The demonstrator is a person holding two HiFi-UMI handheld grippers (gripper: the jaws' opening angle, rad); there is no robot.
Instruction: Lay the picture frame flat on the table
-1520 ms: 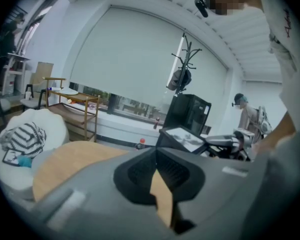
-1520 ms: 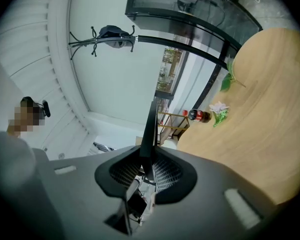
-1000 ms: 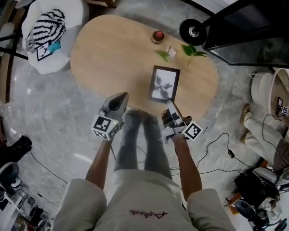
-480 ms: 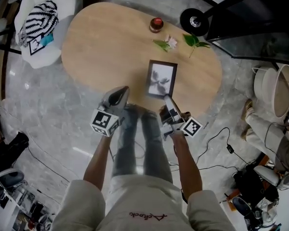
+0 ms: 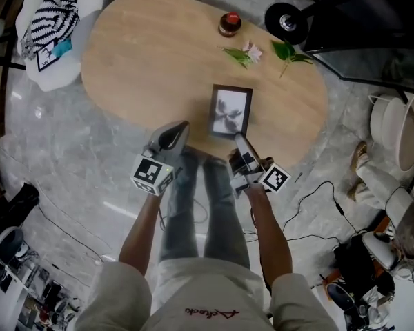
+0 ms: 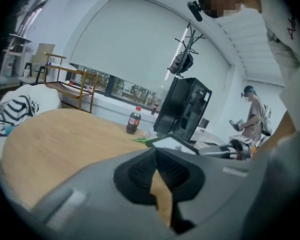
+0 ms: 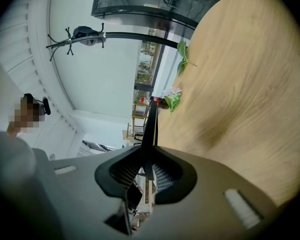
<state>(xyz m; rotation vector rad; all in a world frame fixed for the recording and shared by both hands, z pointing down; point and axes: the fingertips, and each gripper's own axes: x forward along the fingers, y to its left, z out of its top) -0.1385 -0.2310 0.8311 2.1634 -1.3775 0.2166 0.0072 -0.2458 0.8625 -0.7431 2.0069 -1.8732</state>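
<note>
**Picture frame** (image 5: 230, 111): dark border, pale grey print. It sits at the near part of the oval wooden table (image 5: 145, 61), its long side running away from the person.
- Head view: shows the full face from above. It does not show whether the back rests fully on the wood.
- Right gripper view: shows the frame (image 7: 151, 124) edge-on as a thin dark blade rising out of the pads.
- Left gripper view: shows it (image 6: 171, 144) as a low, pale slab just past the jaw tips.

**Right gripper** (image 5: 239, 138): clamped on the frame's near edge. Its own view (image 7: 150, 156) shows both ribbed pads pressed against the dark edge.

**Left gripper** (image 5: 179, 128): at the table's near rim, beside the frame and not touching it. Its own view (image 6: 156, 154) shows the jaws closed tip to tip with nothing held. Only wood shows through the gap below them.

**Cola bottle** (image 5: 229, 23): stands at the far side of the table.
- Head view: only a red cap.
- Left gripper view: an upright dark bottle (image 6: 133, 121).

**Green leaves** (image 5: 235, 54) and a small flower (image 5: 252, 49): lie between the bottle and the frame, well apart from the frame. The right gripper view shows the leaves (image 7: 183, 51) at the table's rim.

**Striped cushion** (image 5: 50, 18): on a white chair off the table's left end. It also appears in the left gripper view (image 6: 15, 109).

**Coat stand**:
- Head view: only the round black base (image 5: 288, 23).
- Left gripper view: the hooks (image 6: 188, 46).

**Second person** (image 6: 252, 116): stands in the background, seen in the left gripper view alone.
</note>
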